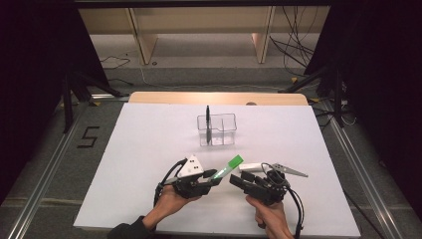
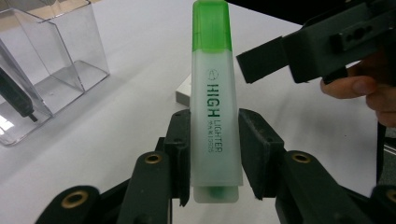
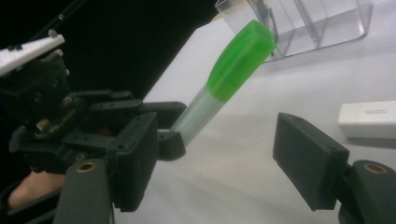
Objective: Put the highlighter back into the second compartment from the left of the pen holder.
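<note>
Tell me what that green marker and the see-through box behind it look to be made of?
The highlighter, clamped in the left hand-held gripper, looks like plastic: a frosted, translucent body with printed lettering and a glossy green cap. The organizer box seems clear acrylic or similar hard plastic: transparent walls with bright, sharp edges. Glass cannot be ruled out.

A clear plastic organizer (image 1: 217, 130) with several compartments stands toward the far middle of the white table (image 1: 149, 149); a black pen (image 1: 208, 122) stands upright in its left compartment. A small white eraser (image 1: 249, 167) lies flat on the table nearer the person
</note>
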Tool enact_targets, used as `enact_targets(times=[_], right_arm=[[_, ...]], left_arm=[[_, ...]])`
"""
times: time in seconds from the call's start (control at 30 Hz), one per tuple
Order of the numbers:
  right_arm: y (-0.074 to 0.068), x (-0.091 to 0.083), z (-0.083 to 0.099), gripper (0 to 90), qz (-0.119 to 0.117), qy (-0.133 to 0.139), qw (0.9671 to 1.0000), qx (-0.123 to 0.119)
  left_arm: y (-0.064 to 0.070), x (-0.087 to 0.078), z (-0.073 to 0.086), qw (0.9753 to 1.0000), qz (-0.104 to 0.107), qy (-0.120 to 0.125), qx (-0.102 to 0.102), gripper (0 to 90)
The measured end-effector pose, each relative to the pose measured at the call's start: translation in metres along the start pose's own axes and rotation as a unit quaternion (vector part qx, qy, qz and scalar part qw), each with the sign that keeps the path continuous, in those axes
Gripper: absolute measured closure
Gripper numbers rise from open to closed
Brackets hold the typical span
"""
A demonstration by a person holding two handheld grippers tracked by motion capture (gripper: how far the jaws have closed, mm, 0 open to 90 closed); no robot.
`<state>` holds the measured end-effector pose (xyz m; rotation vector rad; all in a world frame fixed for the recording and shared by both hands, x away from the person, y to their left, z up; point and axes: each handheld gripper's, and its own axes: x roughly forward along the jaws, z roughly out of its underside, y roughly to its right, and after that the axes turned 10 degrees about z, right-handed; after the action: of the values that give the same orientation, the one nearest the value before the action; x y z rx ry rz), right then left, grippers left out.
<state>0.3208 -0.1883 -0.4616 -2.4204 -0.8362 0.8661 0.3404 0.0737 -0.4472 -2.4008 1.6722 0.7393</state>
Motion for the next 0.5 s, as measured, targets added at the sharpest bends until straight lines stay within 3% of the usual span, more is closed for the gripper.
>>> enact_targets(times=[0.5], right_arm=[[-0.002,0.014,-0.002,43.8,-0.026,-0.011,0.9983,0.051]], left_arm=[[0.013,0.0,0.008,0.9995,0.014,0.018,-0.021,65.8]])
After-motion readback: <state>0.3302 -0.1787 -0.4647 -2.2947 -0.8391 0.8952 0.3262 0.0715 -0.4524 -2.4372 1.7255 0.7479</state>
